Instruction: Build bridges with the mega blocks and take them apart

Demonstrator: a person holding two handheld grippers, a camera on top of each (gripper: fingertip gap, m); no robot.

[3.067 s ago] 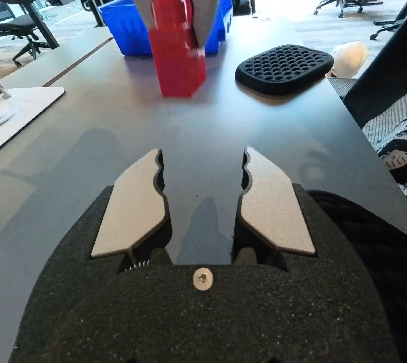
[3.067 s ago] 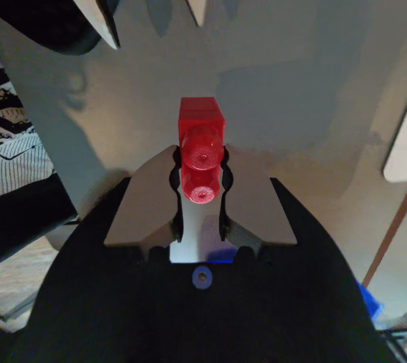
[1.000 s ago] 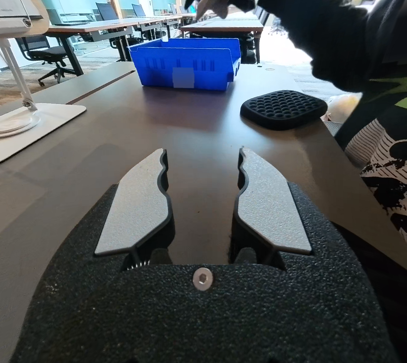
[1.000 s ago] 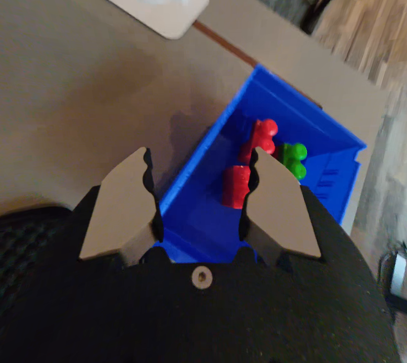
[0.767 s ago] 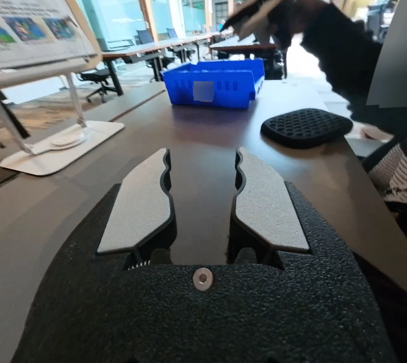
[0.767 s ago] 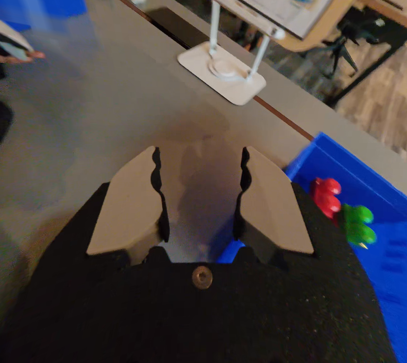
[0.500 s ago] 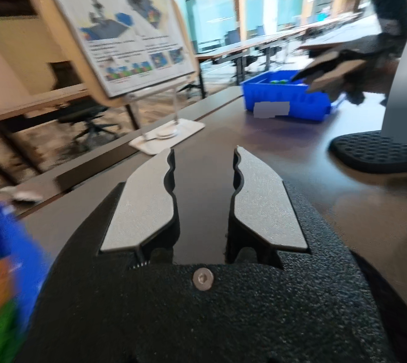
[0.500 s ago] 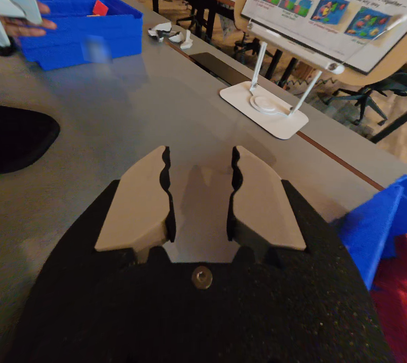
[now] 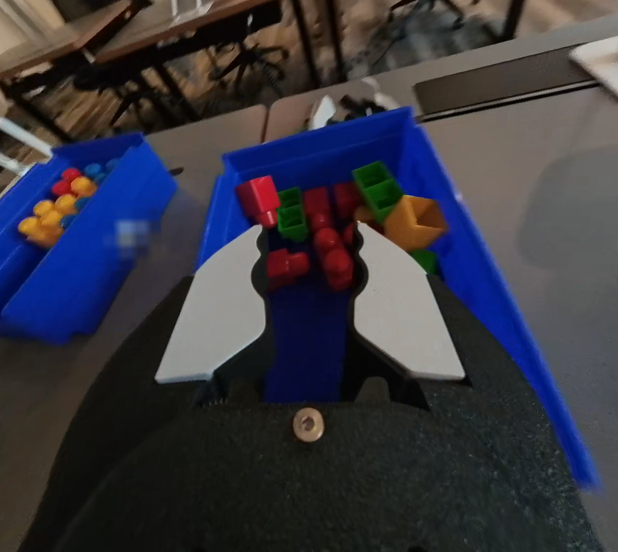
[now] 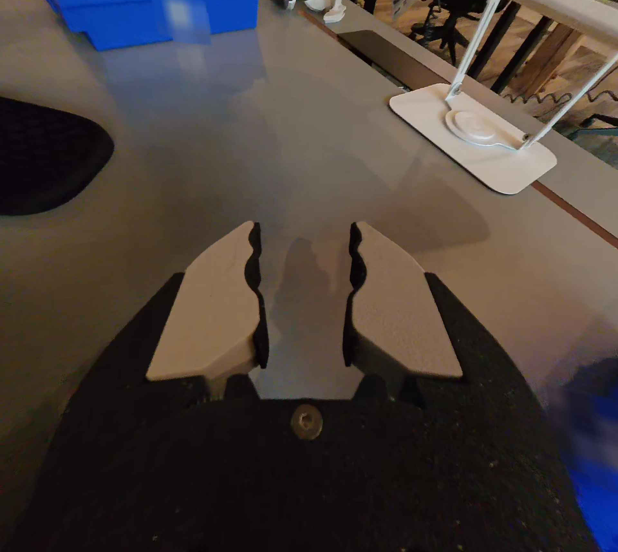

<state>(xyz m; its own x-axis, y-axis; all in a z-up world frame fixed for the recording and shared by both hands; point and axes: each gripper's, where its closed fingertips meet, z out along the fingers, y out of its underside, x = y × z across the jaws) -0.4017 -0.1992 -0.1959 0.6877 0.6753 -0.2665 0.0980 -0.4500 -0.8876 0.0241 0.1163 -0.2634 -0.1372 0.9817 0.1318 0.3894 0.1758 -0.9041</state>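
While the left hand-held gripper (image 9: pixel 309 236) hangs over a blue bin (image 9: pixel 468 285) near the far edge of the surface (image 9: pixel 535 168), its jaws are spread and empty. Red blocks (image 9: pixel 329 260), green blocks (image 9: pixel 378 193) and an orange block (image 9: pixel 414 224) lie loose inside; a second bin (image 9: pixel 83 268) sits to the left. Picking a block to start a bridge looks like the step in hand, though blur makes the exact target unclear.

On the other side, the right hand-held gripper (image 10: pixel 302 234) hovers spread and empty above bare surface (image 10: pixel 234 151), with a white stand (image 10: pixel 475 141) near the surface's edge. Next, the left should drop lower and close on one red block.
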